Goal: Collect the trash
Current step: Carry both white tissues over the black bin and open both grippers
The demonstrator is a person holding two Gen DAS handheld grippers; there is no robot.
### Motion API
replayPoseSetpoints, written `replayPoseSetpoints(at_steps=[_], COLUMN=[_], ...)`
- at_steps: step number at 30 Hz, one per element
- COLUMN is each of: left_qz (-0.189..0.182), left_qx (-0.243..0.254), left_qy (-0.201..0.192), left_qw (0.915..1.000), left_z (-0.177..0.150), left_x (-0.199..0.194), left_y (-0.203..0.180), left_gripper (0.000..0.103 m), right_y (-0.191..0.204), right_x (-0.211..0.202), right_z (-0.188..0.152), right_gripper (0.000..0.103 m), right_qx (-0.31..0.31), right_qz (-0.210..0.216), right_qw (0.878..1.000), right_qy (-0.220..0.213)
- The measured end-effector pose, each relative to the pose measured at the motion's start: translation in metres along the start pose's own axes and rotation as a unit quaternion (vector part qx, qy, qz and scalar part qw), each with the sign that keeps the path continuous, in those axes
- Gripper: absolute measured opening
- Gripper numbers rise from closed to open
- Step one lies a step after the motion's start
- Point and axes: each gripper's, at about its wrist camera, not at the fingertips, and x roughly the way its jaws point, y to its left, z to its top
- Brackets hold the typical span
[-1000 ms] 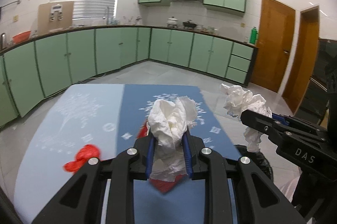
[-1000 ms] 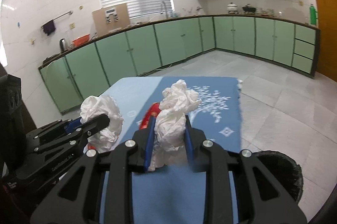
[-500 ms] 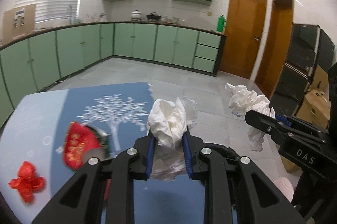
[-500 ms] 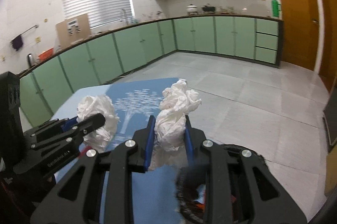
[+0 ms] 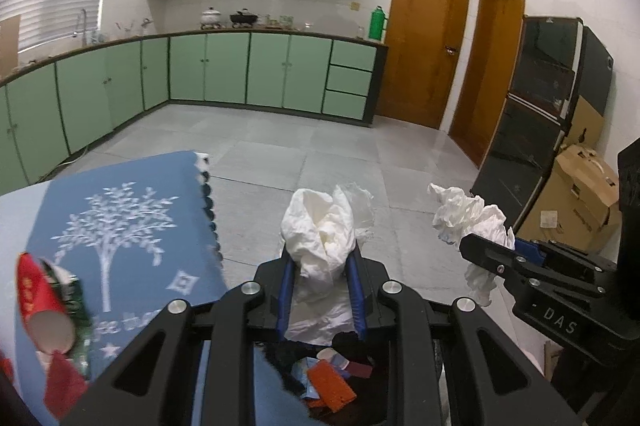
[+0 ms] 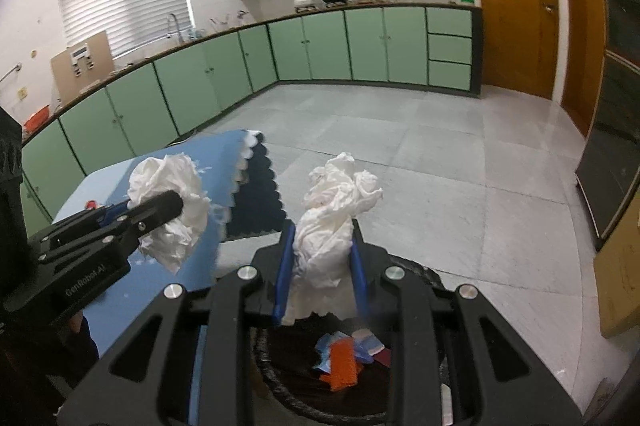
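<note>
My left gripper (image 5: pixel 320 258) is shut on a crumpled white tissue (image 5: pixel 322 226) and holds it above a black trash bin (image 5: pixel 344 378) that has orange, blue and dark red scraps in it. My right gripper (image 6: pixel 322 246) is shut on another crumpled white tissue (image 6: pixel 334 209) above the same bin (image 6: pixel 348 378). The right gripper and its tissue (image 5: pixel 472 222) show at the right of the left wrist view. The left gripper and its tissue (image 6: pixel 172 197) show at the left of the right wrist view.
A table with a blue tree-print cloth (image 5: pixel 120 226) lies to the left, its scalloped edge beside the bin. A red paper cup (image 5: pixel 44 302) and red scraps lie on it. A cardboard box (image 5: pixel 580 197) and black fridge (image 5: pixel 548 97) stand at the right.
Both grippers have swung right off the table with their tissues and now hang over the trash bin. The table has slid to the left of both views.
</note>
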Motion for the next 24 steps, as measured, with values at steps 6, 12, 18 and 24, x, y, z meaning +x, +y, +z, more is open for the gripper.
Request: replayPoseSetpoints(at_steps=[6,12,18,24], left_qz=[-0.015,-0.023,-0.022,-0.013], left_qx=[0.008,0.014,0.015,0.000], left_qy=[0.014,0.030,0.041,0.034], left_qw=[0.9998,0.9992,0.9988,0.9993], left_z=[0.000,-0.002,-0.003,0.001], left_x=[0.028,0.050,0.056,0.045], left_y=[-0.018,-0.024,-0.019,-0.006], left_gripper=[0.024,0.030,0.047,0.073], right_y=[-0.020,-0.032,-0.040,-0.042], right_x=[0.013,0.030,0.042,0.038], right_z=[-0.010,-0.013,-0.020,-0.022], right_gripper=[0.026,0.032,0.054,0.088], right_qx=[0.015,0.025,0.038,0.041], right_qz=[-0.013,-0.021,-0.038,-0.066], right_qw=[1.000,0.999,0.998,0.997], right_qy=[0.009,0.022,0.038,0.030])
